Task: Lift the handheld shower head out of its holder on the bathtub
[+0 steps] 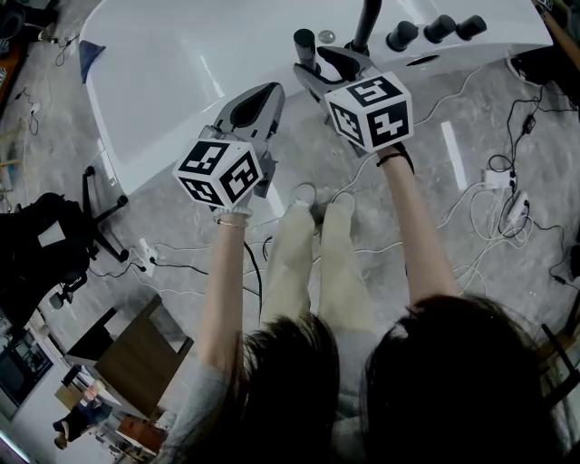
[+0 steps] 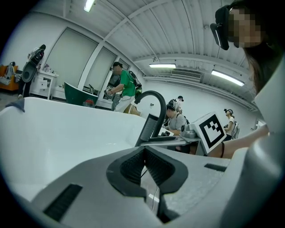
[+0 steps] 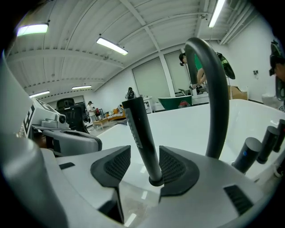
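The handheld shower head [image 3: 141, 133] is a dark slim wand standing upright in its round holder on the white bathtub's [image 1: 181, 63] rim. In the head view its top [image 1: 304, 43] shows just left of my right gripper [image 1: 328, 65]. My right gripper [image 3: 144, 164] is open, with the wand standing between its ribbed pads [image 3: 116, 165], nearer the right pad and with a gap on the left. My left gripper [image 1: 258, 95] hovers over the tub rim to the left; its pads [image 2: 133, 167] meet at the tips with nothing between them.
A dark curved faucet spout [image 3: 213, 89] rises just right of the wand, with three dark knobs [image 1: 439, 27] beyond it on the rim. Cables and power strips [image 1: 503, 177] lie on the floor to the right. A black chair [image 1: 54, 236] stands to the left. People work in the background.
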Motion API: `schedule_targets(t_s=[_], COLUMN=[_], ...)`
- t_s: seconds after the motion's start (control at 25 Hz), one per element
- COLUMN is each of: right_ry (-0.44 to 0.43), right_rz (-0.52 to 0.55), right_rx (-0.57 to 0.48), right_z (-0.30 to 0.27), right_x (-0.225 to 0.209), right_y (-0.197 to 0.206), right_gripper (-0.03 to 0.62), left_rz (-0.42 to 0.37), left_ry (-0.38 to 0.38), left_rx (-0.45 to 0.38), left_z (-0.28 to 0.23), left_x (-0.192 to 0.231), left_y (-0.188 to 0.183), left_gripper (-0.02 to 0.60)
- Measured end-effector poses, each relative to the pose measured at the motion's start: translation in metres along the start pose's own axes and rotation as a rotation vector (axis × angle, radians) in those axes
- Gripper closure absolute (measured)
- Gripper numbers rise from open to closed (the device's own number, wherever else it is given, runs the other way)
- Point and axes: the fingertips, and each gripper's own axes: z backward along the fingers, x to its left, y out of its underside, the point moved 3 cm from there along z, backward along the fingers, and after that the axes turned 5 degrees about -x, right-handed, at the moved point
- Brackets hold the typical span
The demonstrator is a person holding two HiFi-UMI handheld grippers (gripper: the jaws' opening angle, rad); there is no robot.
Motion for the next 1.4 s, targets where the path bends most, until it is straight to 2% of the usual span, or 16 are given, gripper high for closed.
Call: schedule_targets(t_s=[0.52,0.72,0.84,1.4], right_ry=[0.090,0.127,0.158,0.172], right_rz=[0.001,0.033,0.017,0.022], right_rx=[0.029,0.081,0.093,0.053], right_z=[-0.030,-0.028,-0.021,0.013], right_x=[-0.008,-0.004,-0.003,0.017], right_y=[0.012,0.009,0.010,-0.033], right_gripper=[0.432,0.448,0.453,0.456], left_rz=[0.036,0.050,0.061,0.066], left_ry=[-0.026,-0.029,-0.032,-0.040], left_rx=[0.003,0.000,0.002,-0.032], left_z=[0.007,0.012,0.018,0.036], left_x=[0.011,0.005,-0.001,-0.017], left_y=[0.011,0.004,0.001,-0.037], left_gripper=[0.575,0.575,0.575,0.575])
